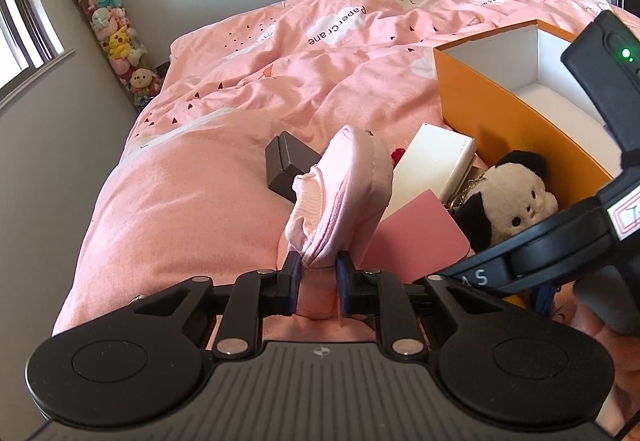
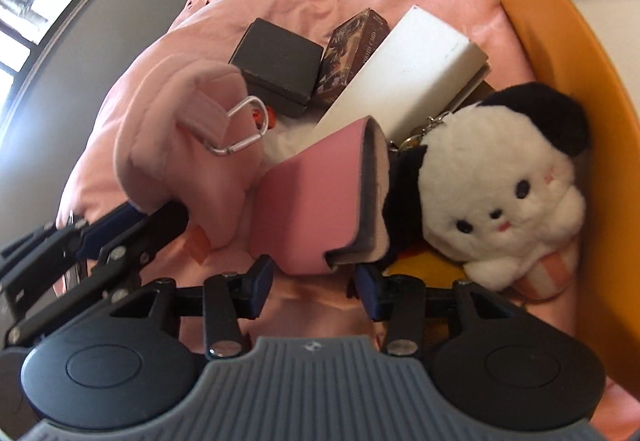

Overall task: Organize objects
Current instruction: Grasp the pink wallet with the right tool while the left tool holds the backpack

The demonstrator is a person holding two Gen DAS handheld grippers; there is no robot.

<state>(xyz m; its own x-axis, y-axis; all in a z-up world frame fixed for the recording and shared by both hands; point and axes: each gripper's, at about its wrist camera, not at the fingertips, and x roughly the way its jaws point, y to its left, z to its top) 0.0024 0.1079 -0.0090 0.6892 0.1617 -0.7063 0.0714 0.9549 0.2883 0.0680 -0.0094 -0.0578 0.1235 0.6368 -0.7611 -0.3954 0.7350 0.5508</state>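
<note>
My left gripper (image 1: 319,266) is shut on the lower end of a pale pink fabric pouch (image 1: 344,181), holding it upright above the bed. The right wrist view shows the same pouch (image 2: 176,137) with a silver carabiner (image 2: 240,129) on its strap. My right gripper (image 2: 314,277) is open, its fingers on either side of a pink folded case with grey lining (image 2: 312,201), small gaps showing at both pads. A white and black plush dog (image 2: 500,201) lies just right of the case, against the orange box (image 1: 500,129), which is white inside.
A dark grey box (image 2: 280,61), a patterned brown box (image 2: 356,49) and a long white box (image 2: 412,69) lie on the pink duvet (image 1: 280,61) behind the case. A tall clear tube of plush toys (image 1: 116,41) stands in the corner by the window (image 1: 24,21).
</note>
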